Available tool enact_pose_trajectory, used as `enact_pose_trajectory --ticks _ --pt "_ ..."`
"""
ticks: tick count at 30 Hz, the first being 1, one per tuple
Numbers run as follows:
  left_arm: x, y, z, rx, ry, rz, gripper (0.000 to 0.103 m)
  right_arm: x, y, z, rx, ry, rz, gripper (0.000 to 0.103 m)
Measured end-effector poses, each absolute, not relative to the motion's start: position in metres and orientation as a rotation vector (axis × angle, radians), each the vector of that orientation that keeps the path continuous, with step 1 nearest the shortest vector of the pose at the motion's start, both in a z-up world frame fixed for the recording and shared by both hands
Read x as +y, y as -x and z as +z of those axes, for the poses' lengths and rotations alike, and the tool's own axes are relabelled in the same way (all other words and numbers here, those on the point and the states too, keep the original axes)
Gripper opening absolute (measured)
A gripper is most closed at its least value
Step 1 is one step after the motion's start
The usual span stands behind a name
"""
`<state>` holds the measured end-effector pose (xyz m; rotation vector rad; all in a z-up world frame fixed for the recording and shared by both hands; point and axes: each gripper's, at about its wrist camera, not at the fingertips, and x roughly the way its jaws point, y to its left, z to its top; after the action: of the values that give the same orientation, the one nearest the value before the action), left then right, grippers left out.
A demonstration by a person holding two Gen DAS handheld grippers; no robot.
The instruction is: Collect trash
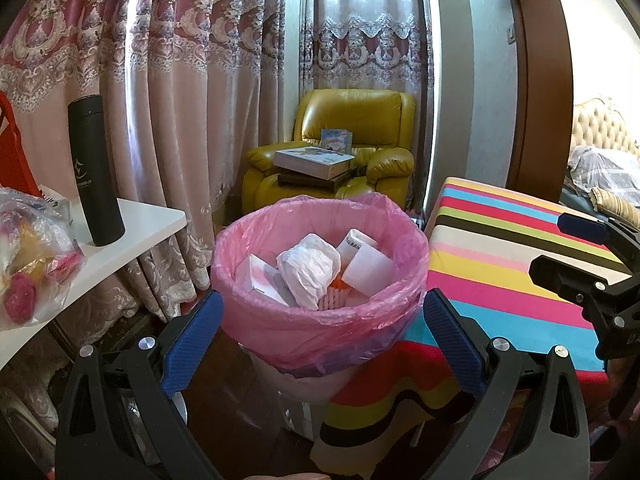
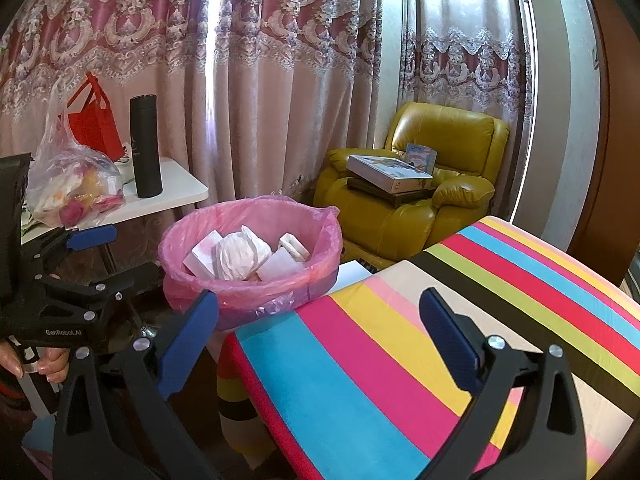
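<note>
A waste bin lined with a pink bag (image 1: pixel 320 320) (image 2: pixel 248 292) stands on the floor between a white side table and a striped table. Inside lie crumpled white paper (image 1: pixel 310 270) (image 2: pixel 240 256), small white boxes and a paper cup (image 1: pixel 366 268). My left gripper (image 1: pixel 322 344) is open, its blue pads on either side of the bin's near wall, nothing held. My right gripper (image 2: pixel 318 344) is open and empty over the striped cloth (image 2: pixel 440 340), right of the bin. The left gripper (image 2: pixel 92 256) shows at the left edge of the right wrist view, held by a hand (image 2: pixel 48 364).
The white side table (image 1: pixel 132 232) (image 2: pixel 172 192) carries a black flask (image 1: pixel 96 172) (image 2: pixel 146 146), a clear bag of items (image 1: pixel 28 256) (image 2: pixel 76 188) and a red bag (image 2: pixel 94 120). A yellow armchair (image 1: pixel 348 148) (image 2: pixel 420 184) with boxes stands by the curtains. A bed (image 1: pixel 604 160) lies far right.
</note>
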<state>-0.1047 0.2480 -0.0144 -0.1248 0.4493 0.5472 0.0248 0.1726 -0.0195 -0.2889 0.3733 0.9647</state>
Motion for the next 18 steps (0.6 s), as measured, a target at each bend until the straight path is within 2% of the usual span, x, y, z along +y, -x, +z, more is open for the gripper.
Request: enact_pose_trajectory --ticks 18 --pt "0.2479 0.1031 -0.0188 0.464 0.125 0.545 0.096 0.1733 -0.0252 -0.0249 0.386 0.296 0.960 0.098"
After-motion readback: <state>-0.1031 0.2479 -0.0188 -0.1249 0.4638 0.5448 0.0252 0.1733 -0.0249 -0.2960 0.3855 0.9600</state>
